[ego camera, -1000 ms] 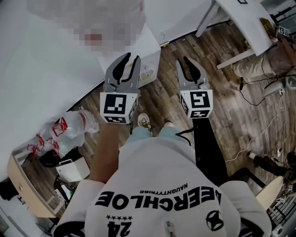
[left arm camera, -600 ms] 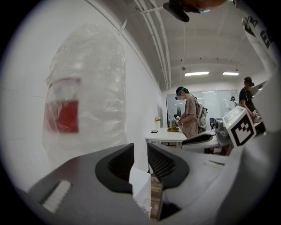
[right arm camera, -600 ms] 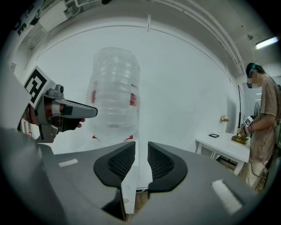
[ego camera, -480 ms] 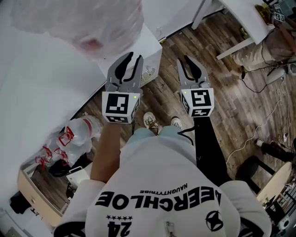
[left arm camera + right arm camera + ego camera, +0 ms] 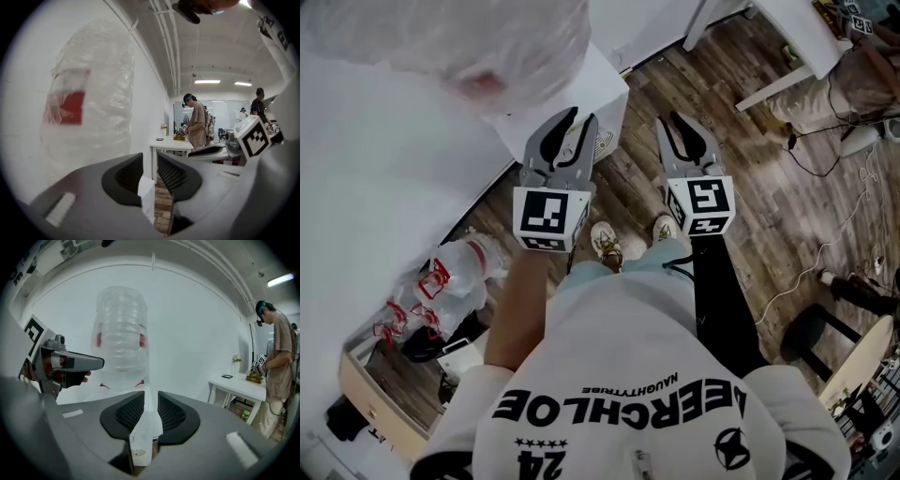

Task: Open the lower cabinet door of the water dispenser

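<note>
I have edged closer: the white water dispenser [image 5: 598, 94] now stands just beyond my left tongs [image 5: 581, 116], with its plastic-wrapped bottle [image 5: 459, 42] on top. My left tongs and right tongs [image 5: 671, 120] stay slightly spread, pinching nothing. The lower cabinet door must sit further down its front, out of my sight, so I likely need to reach lower.

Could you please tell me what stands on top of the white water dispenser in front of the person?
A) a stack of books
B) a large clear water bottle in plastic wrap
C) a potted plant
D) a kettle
B: the right gripper view shows a large clear water bottle, wrapped in plastic, standing on the white water dispenser.
</note>
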Tool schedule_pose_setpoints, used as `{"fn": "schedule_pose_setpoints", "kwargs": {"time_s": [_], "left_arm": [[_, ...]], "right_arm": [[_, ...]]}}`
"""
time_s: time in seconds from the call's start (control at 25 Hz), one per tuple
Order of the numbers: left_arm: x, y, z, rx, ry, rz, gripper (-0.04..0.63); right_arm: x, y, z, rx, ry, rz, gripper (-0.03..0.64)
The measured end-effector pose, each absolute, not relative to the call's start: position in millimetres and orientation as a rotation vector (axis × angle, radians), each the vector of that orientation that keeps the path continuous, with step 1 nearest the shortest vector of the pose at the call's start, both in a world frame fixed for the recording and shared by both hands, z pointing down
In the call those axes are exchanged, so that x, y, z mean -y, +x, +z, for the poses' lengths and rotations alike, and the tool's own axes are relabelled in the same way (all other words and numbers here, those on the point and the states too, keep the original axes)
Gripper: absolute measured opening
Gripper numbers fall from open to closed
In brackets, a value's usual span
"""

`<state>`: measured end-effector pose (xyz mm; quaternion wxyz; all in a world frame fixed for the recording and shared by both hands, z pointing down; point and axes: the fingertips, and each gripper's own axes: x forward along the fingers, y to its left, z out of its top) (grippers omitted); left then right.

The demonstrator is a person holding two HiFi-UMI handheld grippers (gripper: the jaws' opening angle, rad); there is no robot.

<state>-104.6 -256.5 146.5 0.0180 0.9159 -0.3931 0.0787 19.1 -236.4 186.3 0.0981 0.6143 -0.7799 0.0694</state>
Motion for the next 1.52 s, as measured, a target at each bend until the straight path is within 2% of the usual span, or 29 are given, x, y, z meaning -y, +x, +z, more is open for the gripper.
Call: {"fn": "schedule_pose_setpoints", "kwargs": {"time_s": [0.56,0.88,1.52], "left_arm": [[279.2,-49.2,154.6,1.326,2.771,0.274,0.103],[298.8,-11.1,162.9,1.421,2.719,0.318,0.103],[322.4,35.8,247.3,1.425,2.556,0.479,0.103]], "right_arm": [[283.5,47.5,193.8,2.427,1.541,0.064,0.072],[311.7,70.8,217.5,2.499,1.342,0.098,0.081],[338.7,98.6,301.1,2.526,1.081,0.180,0.094]]}}
